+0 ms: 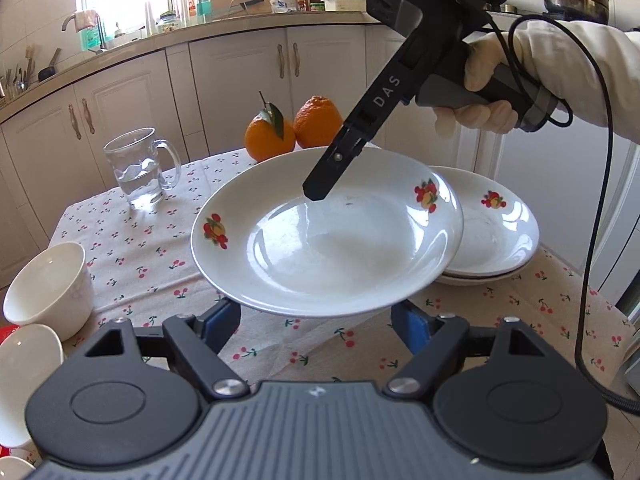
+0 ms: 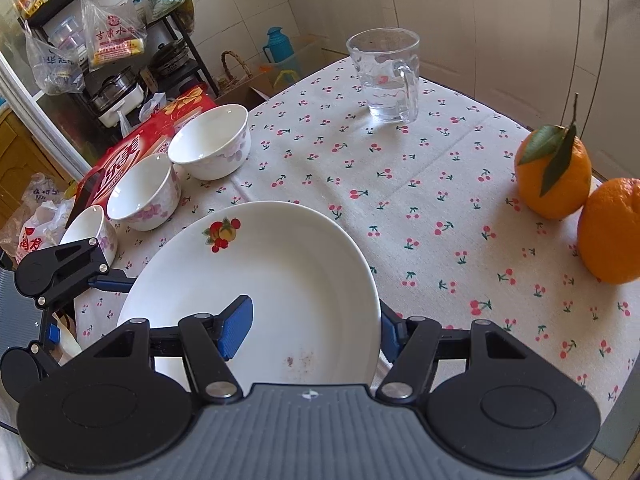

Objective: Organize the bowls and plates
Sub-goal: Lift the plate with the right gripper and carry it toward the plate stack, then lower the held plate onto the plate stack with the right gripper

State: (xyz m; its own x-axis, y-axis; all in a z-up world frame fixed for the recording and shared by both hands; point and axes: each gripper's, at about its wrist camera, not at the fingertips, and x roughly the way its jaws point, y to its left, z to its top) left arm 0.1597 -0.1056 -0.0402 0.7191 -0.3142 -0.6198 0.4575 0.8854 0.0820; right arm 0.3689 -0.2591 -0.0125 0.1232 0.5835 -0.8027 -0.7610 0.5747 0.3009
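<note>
Plate (image 1: pixel 328 236) — white, deep, fruit prints on the rim; raised off the table and tilted, partly overlapping the stack of plates (image 1: pixel 496 232) behind it in the left wrist view. Same plate in the right wrist view (image 2: pixel 272 280), with a few brown specks near its near edge.

Right gripper (image 2: pixel 312 330) — jaws astride the plate's rim, one blue pad (image 2: pixel 236 328) on the inside face, the other below the edge; clamped on the plate. In the left wrist view it reaches down from the upper right (image 1: pixel 320 188), its tip on the plate's far rim, held by a gloved hand (image 1: pixel 496 80).

Left gripper (image 1: pixel 320 320) — jaws spread wide, blue pads (image 1: pixel 414 326) on either side under the plate's near edge; whether they touch it cannot be told.

Stack of plates — white, same fruit print, resting on the table to the right.

Bowls (image 2: pixel 208 144) — three white bowls with purple flower print in a row along the table's left edge.

Glass mug (image 2: pixel 386 76) — clear, a little water inside, upright at the far side.

Oranges (image 2: pixel 556 176) — two, touching, one with stem and leaves.

Tablecloth (image 2: pixel 400 200) — cream with a cherry pattern, covering the table.
</note>
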